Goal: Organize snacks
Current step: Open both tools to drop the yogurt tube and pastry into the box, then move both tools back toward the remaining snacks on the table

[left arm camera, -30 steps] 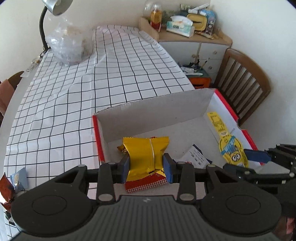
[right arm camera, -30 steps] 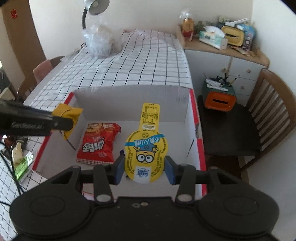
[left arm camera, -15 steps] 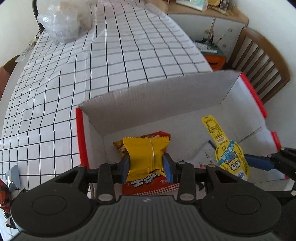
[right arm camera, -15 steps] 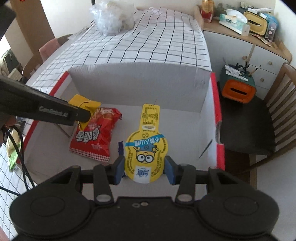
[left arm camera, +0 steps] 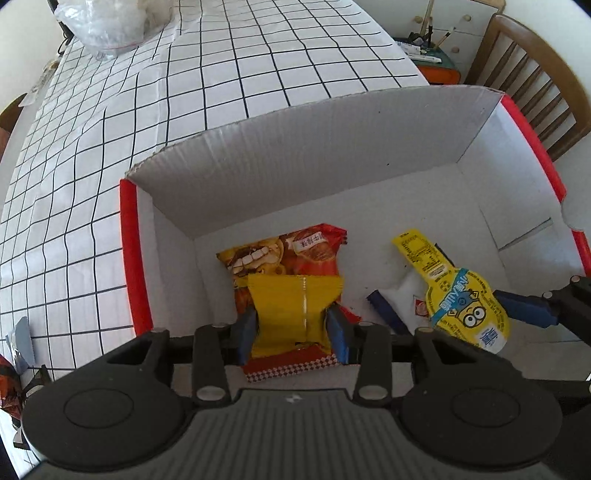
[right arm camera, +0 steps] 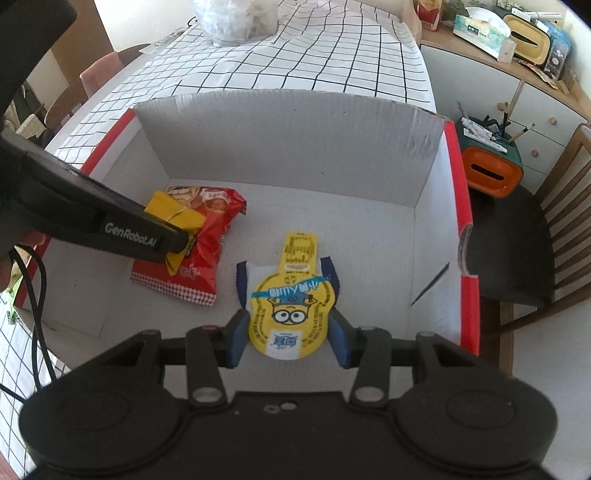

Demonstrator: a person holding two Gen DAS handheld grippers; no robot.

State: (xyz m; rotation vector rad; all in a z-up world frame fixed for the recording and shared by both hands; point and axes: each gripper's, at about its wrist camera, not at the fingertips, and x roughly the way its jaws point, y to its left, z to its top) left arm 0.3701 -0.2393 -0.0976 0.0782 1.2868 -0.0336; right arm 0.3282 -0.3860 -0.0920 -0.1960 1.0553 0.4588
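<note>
A white cardboard box with red edges (left arm camera: 127,236) (right arm camera: 463,192) sits on the checked tablecloth. My left gripper (left arm camera: 291,332) is shut on a yellow snack packet (left arm camera: 291,310) (right arm camera: 173,212), held low inside the box over a red chip bag (left arm camera: 299,247) (right arm camera: 207,221) lying on the box floor. My right gripper (right arm camera: 288,338) is shut on a yellow minion-print snack pack (right arm camera: 291,306) (left arm camera: 461,306), held inside the box just above a white and blue packet (right arm camera: 243,273) (left arm camera: 399,302).
A clear plastic bag (right arm camera: 236,18) lies at the table's far end. A wooden chair (right arm camera: 554,240) stands right of the box, with an orange and green container (right arm camera: 491,166) and a cabinet beyond. Loose snacks (left arm camera: 14,354) lie on the table left of the box.
Both grippers have moved forward and down into the box with their snacks. The yellow packet now hangs over the red chip bag; the minion pack is over the white and blue packet.
</note>
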